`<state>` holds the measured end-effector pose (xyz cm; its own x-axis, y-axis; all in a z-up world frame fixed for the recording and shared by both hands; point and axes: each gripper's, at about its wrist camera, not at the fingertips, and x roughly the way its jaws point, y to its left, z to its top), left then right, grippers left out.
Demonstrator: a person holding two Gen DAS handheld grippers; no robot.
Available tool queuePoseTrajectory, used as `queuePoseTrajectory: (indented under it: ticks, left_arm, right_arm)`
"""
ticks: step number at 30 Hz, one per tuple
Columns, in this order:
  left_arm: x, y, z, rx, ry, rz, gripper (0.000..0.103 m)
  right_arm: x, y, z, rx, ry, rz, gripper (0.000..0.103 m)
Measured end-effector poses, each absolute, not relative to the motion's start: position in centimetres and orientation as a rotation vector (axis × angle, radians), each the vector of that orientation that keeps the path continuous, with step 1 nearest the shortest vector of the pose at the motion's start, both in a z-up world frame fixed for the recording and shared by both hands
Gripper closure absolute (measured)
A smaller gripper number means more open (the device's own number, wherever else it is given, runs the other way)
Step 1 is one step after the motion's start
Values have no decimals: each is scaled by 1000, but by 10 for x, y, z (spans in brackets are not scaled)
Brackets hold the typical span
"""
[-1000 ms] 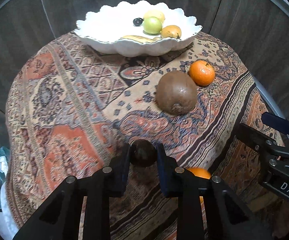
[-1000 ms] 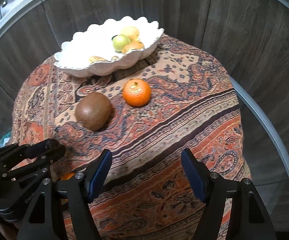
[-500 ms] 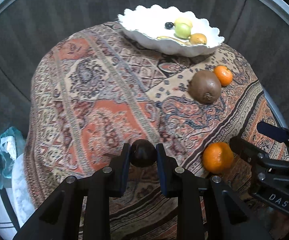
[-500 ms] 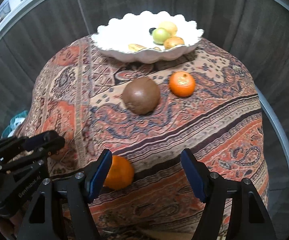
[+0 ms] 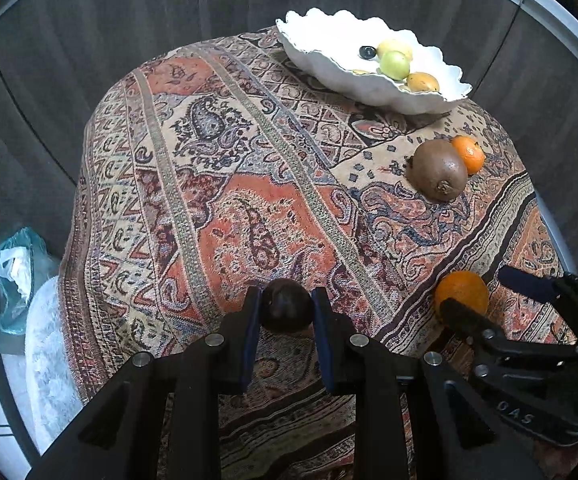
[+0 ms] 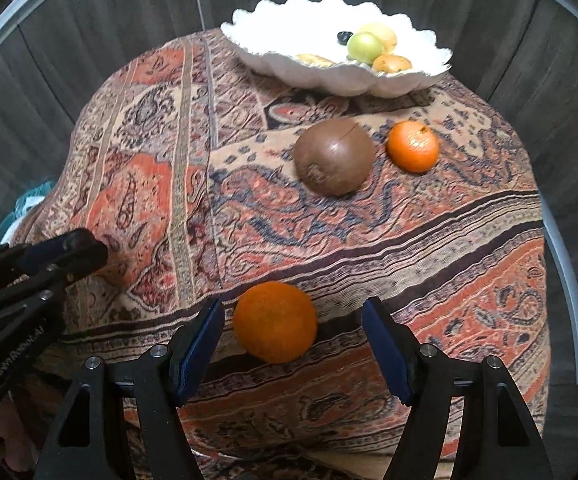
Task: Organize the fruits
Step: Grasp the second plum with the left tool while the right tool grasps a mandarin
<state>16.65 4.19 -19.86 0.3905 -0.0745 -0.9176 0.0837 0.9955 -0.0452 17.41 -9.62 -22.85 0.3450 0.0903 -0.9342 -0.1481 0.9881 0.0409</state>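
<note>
since the earlier frames both views have swung: the white bowl (image 5: 373,80) now sits top right in the left view instead of top centre, and the near orange (image 6: 275,322), before just a sliver under the left claw, now lies in plain sight betw the right claw's fingers. largest to smallest: the round counter, covered w/ a paisley cloth (image 5: 249,184) in orange, cream and dark tones, fills both views. the scalloped white bowl sits at the far edge, holding a green fruit (image 6: 365,47), two yellowish fruits beside it, a small dark round thing and a pale piece near the front rim. a big brown fruit (image 6: 333,156) lies on the cloth in front of the bowl, w/ a smaller orange (image 6: 413,146) just beside it on its right, looks apart in the right view. the near orange rests on the cloth close to the front edge. left claw (image 5: 287,312) is clenched on a small dark round fruit (image 5: 287,311), pads pressing both sides. right claw (image 6: 293,336) is released, fingers spread wide either side of the near orange, not touching it. a teal plastic bag (image 5: 5,280) sits low at left, off the counter.
</note>
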Motion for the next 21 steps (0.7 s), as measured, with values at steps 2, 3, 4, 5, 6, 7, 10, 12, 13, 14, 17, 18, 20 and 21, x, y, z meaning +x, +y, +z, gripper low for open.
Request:
queuePoseTrajectory:
  ticks: [2,3,4,5,6,7,10,12,13,14,17,18,20,21]
  left_arm:
    - [167,43,-200,5,1170,-100,77]
    - [168,43,-201,4,1173,-101,77]
    - [168,43,-202,3,1176,-102,77]
    - [168,43,-202,4,1177,-103,77]
    - [168,42,-203,7,1178,-104,77]
    - [168,41,-203,9,1179,-105,77]
    - [168,41,-203,9,1177,-106,77]
    - [168,42,-203,4,1178,-105,77]
    - [169,42,-203,2,1177,-105,77]
    - [169,41,-203,3,1177,-105,77]
    - [169,39,-203,11,1179,-106,77]
    - [170,39,-202,13,1179,-106,77]
    - [171,37,-201,15,1177,-107,77]
    - [171,36,-200,17,1175,-107,77]
  right_arm:
    - [175,-95,-234,-58,1222,155,32]
    - [176,-95,-236,-58,1228,154,32]
    - [176,-95,-239,-55,1235,153,33]
    - [177,-95,-240,-51,1240,154,36]
    - [177,-96,-243,-43,1247,157,39]
    - [177,-97,-245,-31,1255,165,40]
    - [178,-96,-248,-16,1263,189,51]
    - [177,-94,-248,-20,1260,202,56]
    - [177,-93,-248,-21,1258,206,56]
    - [177,-94,-248,-19,1258,211,56]
    - [176,-95,-246,-10,1249,213,57]
    - [176,-96,-245,-9,1243,213,58]
    - [175,-97,-239,-11,1223,210,58]
    - [176,-98,-236,-11,1213,207,58]
